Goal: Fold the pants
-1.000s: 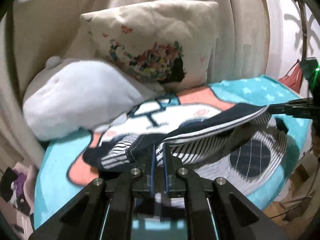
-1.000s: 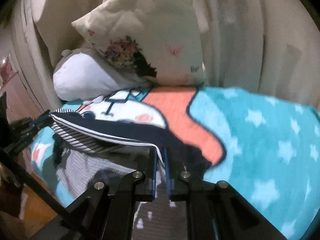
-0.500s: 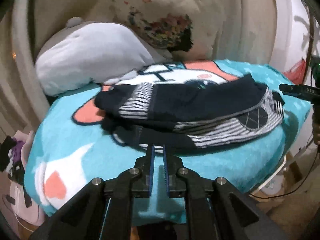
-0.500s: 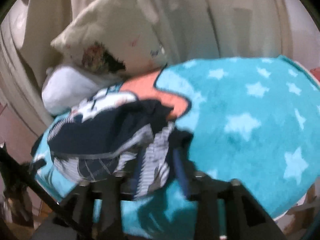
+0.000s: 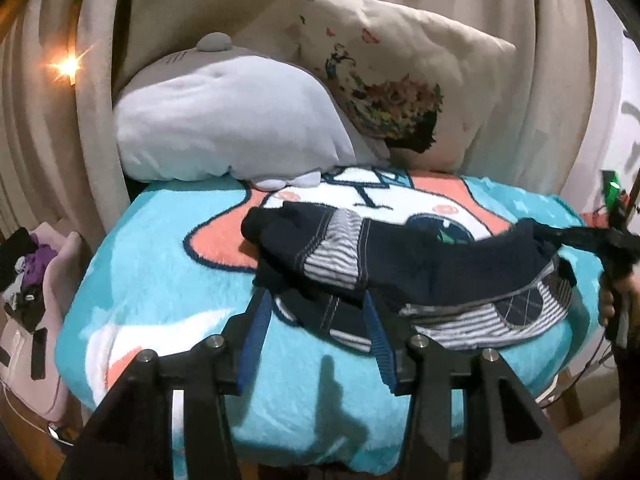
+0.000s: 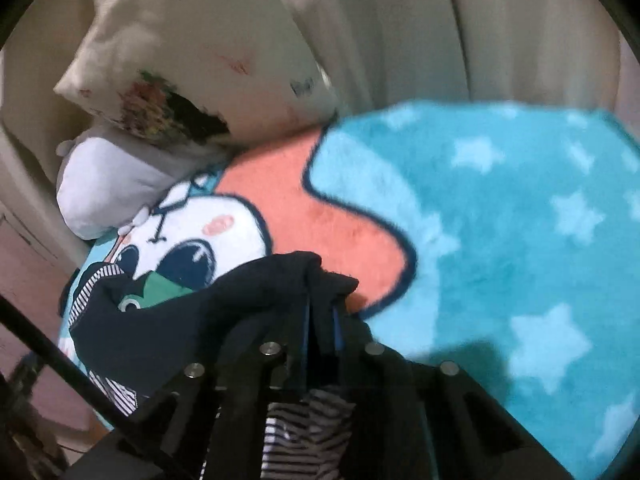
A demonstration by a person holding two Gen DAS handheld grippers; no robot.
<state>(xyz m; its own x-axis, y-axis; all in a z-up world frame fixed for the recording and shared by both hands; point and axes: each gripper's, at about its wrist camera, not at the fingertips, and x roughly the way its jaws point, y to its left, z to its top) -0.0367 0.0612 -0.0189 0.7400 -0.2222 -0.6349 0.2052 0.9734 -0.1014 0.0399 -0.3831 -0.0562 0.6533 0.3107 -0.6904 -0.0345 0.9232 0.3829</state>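
The pants (image 5: 408, 276) are dark navy with striped panels and lie folded over in a heap on the teal cartoon blanket (image 5: 160, 264). My left gripper (image 5: 316, 312) is open, its blue-padded fingers standing either side of the near left edge of the pants, holding nothing. My right gripper (image 6: 322, 320) is shut on a dark fold of the pants (image 6: 240, 304) at their right end. It also shows in the left wrist view (image 5: 588, 236) at the far right.
A grey plush cushion (image 5: 228, 128) and a floral pillow (image 5: 396, 80) lean against cream curtains behind the blanket. A pink bag with clothes (image 5: 32, 292) sits at the lower left. The blanket's starred part (image 6: 520, 220) lies to the right.
My left gripper let go of the pants, pulled back and opened wide. The lifted pants were laid down folded on the blanket. My right gripper stayed pinched on the cloth and moved left.
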